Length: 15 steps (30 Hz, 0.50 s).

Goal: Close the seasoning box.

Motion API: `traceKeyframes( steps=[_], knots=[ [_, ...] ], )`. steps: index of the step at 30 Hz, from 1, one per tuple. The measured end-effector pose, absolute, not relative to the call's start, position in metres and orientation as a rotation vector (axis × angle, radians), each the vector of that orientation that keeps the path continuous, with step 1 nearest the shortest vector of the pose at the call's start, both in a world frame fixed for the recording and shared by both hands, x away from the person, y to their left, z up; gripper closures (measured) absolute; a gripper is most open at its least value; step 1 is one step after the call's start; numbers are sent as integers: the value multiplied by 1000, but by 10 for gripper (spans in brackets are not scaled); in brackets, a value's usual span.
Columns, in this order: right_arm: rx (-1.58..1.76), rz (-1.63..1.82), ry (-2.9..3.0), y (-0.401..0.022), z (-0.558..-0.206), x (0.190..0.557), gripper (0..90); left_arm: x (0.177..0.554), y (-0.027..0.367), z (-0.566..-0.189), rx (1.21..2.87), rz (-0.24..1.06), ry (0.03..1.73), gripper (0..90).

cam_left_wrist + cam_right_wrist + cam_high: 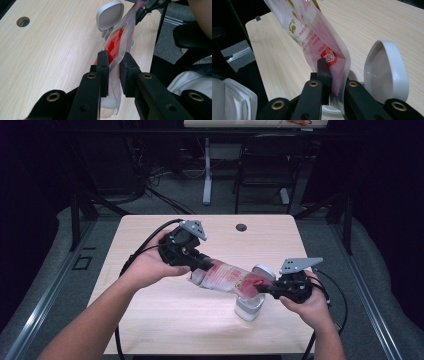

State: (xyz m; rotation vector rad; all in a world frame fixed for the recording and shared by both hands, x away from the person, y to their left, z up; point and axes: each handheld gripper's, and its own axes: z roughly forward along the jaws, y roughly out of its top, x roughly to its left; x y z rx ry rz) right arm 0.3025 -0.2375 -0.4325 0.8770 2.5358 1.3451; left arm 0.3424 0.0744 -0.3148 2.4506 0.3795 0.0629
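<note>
With both the left gripper [200,262] and the right gripper [267,289] clamped on the clear red-printed plastic pouch [225,276], we hold it over the open white flip-lid container [250,306], and tipping its contents in seems next.

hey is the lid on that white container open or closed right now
Open. The hinged lid of the white container stands flipped up, its hollow inside facing the camera in the right gripper view, with the pouch held above the mouth.

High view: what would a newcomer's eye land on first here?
A clear plastic bag with red print, stretched above the table between the left gripper and the right gripper, both shut on its ends. Under its right end stands a white container with its lid flipped open.
</note>
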Motion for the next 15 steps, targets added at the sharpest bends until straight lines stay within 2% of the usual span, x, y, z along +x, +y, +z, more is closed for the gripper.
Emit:
traceKeyframes(
  steps=[15],
  knots=[
    [898,1343,2536,-241,-434,302,889,344,69,-315,2451,62,366,794]
  ],
)
